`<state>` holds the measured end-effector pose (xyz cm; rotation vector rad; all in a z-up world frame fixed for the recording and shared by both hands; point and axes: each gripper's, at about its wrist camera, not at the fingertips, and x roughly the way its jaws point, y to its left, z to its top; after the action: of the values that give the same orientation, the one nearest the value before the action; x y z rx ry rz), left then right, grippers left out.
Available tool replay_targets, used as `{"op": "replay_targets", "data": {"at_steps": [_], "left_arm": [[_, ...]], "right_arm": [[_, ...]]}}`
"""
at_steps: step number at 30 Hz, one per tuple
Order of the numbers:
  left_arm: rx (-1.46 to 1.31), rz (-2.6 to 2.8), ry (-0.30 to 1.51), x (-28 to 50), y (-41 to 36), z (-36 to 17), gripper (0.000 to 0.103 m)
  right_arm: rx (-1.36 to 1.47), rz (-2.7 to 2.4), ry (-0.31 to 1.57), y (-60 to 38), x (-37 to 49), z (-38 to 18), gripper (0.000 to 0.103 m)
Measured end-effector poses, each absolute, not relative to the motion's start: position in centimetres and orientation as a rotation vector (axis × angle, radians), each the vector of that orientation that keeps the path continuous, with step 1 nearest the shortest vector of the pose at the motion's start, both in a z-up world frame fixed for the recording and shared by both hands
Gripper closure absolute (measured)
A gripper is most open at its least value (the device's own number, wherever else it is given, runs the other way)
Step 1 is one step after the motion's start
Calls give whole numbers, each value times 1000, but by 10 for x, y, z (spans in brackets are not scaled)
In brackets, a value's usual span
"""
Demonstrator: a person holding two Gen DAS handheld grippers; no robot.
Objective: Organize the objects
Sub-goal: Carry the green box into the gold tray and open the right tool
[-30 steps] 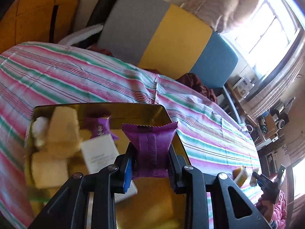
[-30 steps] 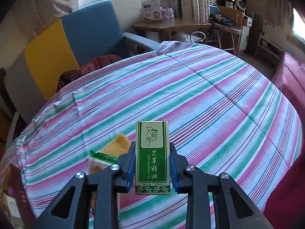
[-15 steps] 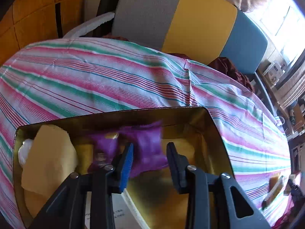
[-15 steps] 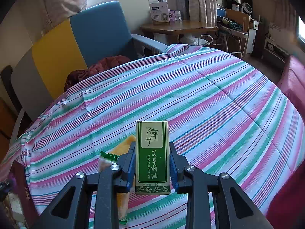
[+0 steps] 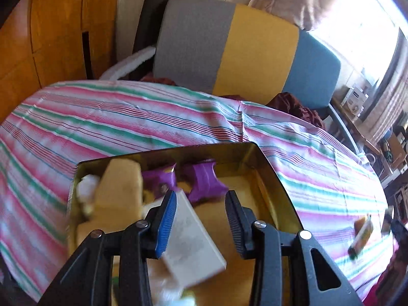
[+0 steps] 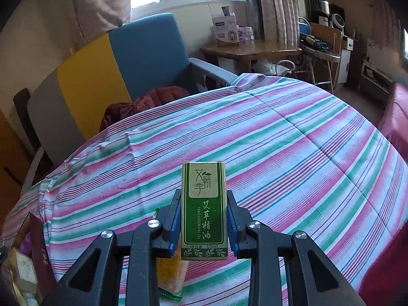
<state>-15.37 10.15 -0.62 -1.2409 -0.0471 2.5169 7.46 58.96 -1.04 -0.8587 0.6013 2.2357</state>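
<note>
Gold metal tin (image 5: 274, 178), rectangular and glossy, sat on the striped cloth (image 5: 127, 117); it held two crinkled purple sachets (image 5: 204, 183), yellow sponge-like blocks (image 5: 119, 191) and a flat white card box (image 5: 193, 239). Left gripper (image 5: 200, 204) hovered above it, jaws apart and empty. Only the right wrist view showed the right gripper (image 6: 204, 219) clamped on an upright green essential-oil carton (image 6: 204, 211), over a yellow snack packet (image 6: 170, 272) on the cloth.

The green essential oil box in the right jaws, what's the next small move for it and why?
Probably carry the green essential oil box leftward toward the gold metal tin. The right gripper is shut on it above the striped tablecloth, while the left gripper hangs open over the tin, where the purple snack packet lies among other items. There looks to be bare floor at the tin's right side.
</note>
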Motion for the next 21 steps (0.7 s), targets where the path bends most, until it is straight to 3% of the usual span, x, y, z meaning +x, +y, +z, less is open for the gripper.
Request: {"op": "replay_targets", "data": {"at_steps": [21], "left_arm": [[-1138, 2593, -29, -68, 48, 5, 63]], "right_arm": [[-1056, 2608, 379, 462, 24, 6, 72]]}}
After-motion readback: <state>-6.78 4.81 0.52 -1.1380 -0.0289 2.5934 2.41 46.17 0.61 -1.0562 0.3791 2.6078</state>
